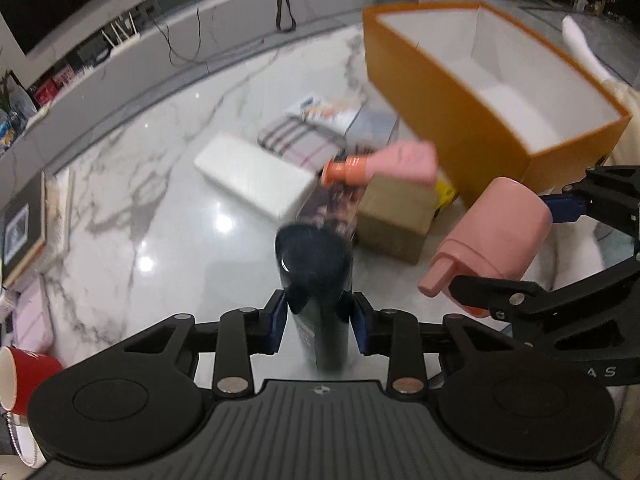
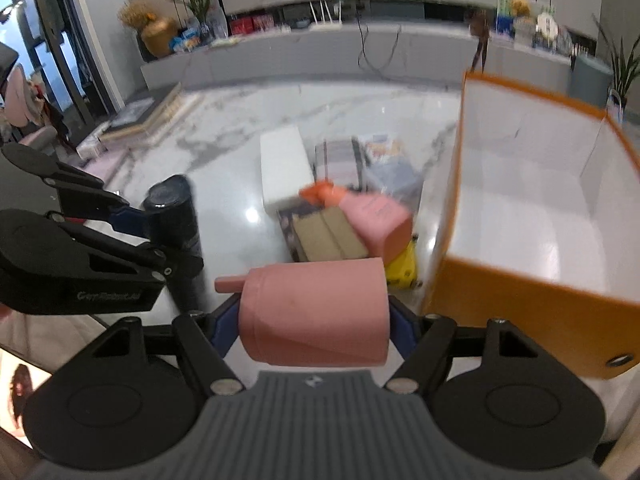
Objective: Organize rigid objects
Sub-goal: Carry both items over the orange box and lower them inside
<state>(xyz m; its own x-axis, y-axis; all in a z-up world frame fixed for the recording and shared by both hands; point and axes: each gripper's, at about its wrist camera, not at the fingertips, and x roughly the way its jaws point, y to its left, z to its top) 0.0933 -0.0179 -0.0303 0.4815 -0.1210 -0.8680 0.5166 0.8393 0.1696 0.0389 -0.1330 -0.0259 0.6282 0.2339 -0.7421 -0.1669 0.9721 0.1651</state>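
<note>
**Two grippers, two bottles, above marble floor**

Left gripper (image 1: 318, 322): jaws nearly together, blue pads pressing both sides of a dark bottle (image 1: 316, 276), held upright in the left wrist view, cap end pointing away from the camera. In the right wrist view, same dark bottle (image 2: 176, 220) at about 9 o'clock, clear of the floor.

Right gripper (image 2: 314, 326): jaws standing wide, clamped on a pink pump bottle (image 2: 316, 312), lying crosswise between the pads, nozzle stub toward 9 o'clock. In the left wrist view, same pink pump bottle (image 1: 492, 236) at 3 o'clock.

Orange box (image 2: 532, 312) at 3 o'clock in the right wrist view, open on top, white inside, seemingly empty. Just beside it, toward 12 o'clock of the pink pump bottle, a small pile on the marble floor (image 1: 160, 208): white block (image 1: 256, 176), checked cloth (image 1: 300, 140), brown carton (image 1: 394, 220), and a pink flat bottle with orange cap (image 1: 384, 164) resting tilted on the carton. Something yellow (image 2: 402, 266) between carton and box, too blurred to name
</note>
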